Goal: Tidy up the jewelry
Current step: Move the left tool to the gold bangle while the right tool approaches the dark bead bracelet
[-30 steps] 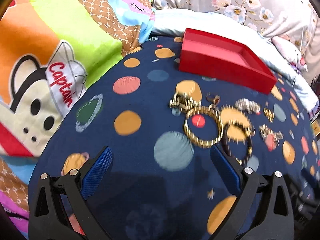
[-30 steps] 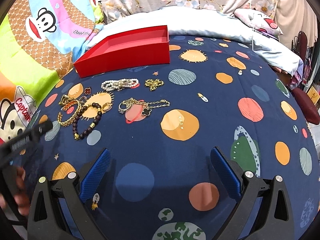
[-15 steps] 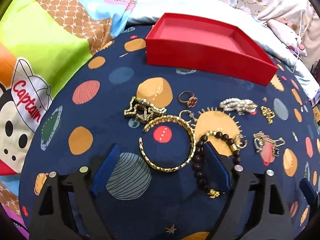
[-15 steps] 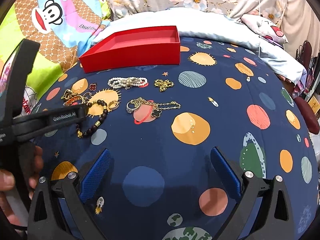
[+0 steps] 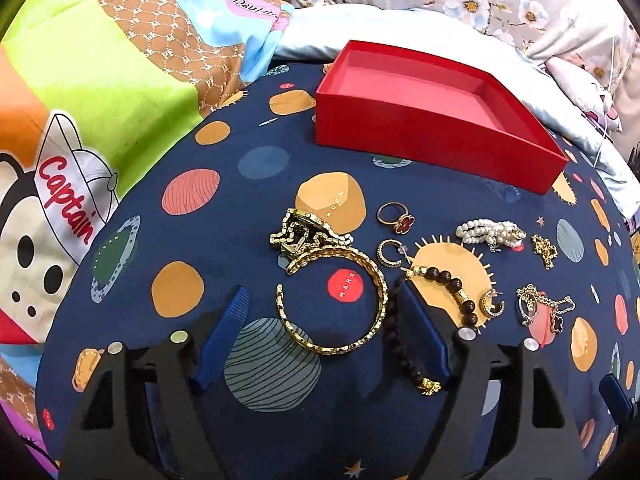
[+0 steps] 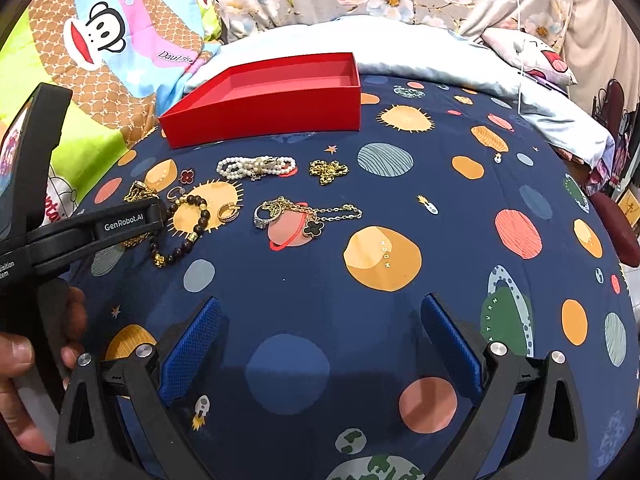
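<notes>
Jewelry lies on a navy planet-print bedspread in front of an empty red box [image 5: 432,120] [image 6: 264,100]. My left gripper [image 5: 320,304] is open, low over the bed, its blue pads either side of a gold bangle [image 5: 332,300]. A dark bead bracelet [image 5: 444,300] curves by the right pad. A gold watch [image 5: 304,232], a red-stone ring [image 5: 396,218], a pearl strand [image 5: 490,234] and gold chains [image 5: 544,308] lie beyond. My right gripper [image 6: 320,328] is open and empty over bare cloth, well short of the pearls [image 6: 256,166] and a ring-and-clover chain [image 6: 304,216].
A cartoon monkey quilt [image 5: 100,100] rises on the left. A pale blue sheet and floral pillows [image 6: 400,8] lie behind the box. The left gripper body [image 6: 92,228] and a hand show at the left of the right wrist view. The bed drops away at right.
My left gripper has moved forward and down, bringing its open pads around the gold bangle. My right gripper has barely moved.
</notes>
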The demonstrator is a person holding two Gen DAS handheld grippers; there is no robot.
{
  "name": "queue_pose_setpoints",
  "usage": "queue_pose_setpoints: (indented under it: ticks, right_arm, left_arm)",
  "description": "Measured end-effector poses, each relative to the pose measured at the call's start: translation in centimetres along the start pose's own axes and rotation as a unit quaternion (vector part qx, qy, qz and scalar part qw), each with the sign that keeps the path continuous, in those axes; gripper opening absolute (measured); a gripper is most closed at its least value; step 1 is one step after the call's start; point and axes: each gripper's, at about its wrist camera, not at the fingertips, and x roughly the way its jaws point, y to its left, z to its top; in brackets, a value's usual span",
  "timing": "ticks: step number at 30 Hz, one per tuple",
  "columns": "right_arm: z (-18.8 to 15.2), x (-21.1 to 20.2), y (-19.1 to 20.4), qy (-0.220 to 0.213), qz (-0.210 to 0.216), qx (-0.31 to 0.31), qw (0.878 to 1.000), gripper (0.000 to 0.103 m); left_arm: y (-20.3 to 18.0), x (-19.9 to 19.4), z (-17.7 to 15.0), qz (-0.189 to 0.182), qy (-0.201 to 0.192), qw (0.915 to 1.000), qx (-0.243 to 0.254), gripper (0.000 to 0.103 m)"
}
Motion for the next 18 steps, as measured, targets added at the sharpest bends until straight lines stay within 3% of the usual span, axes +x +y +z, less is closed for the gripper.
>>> queue_pose_setpoints:
  ticks: [3, 7, 11, 18]
  right_arm:
    - [0.0, 0.0, 0.0, 0.001, -0.001, -0.001, 1.0, 0.098]
    - [0.0, 0.1, 0.1, 0.002, -0.002, -0.001, 1.0, 0.098]
    - [0.0, 0.1, 0.1, 0.002, -0.002, -0.001, 1.0, 0.098]
    - [0.0, 0.1, 0.1, 0.002, -0.001, -0.001, 1.0, 0.098]
  left_arm:
    - [0.0, -0.3, -0.1, -0.017, -0.002, 0.9998, 0.005, 0.059]
    - [0.4, -0.6, -0.2, -0.024, -0.002, 0.9997, -0.004, 0.053]
    - [1.3, -0.8, -0.4, -0.041, 0.004, 0.999, -0.015, 0.053]
    - [2.3, -1.8, -1.3, -0.036, 0.003, 0.9992, -0.017, 0.053]
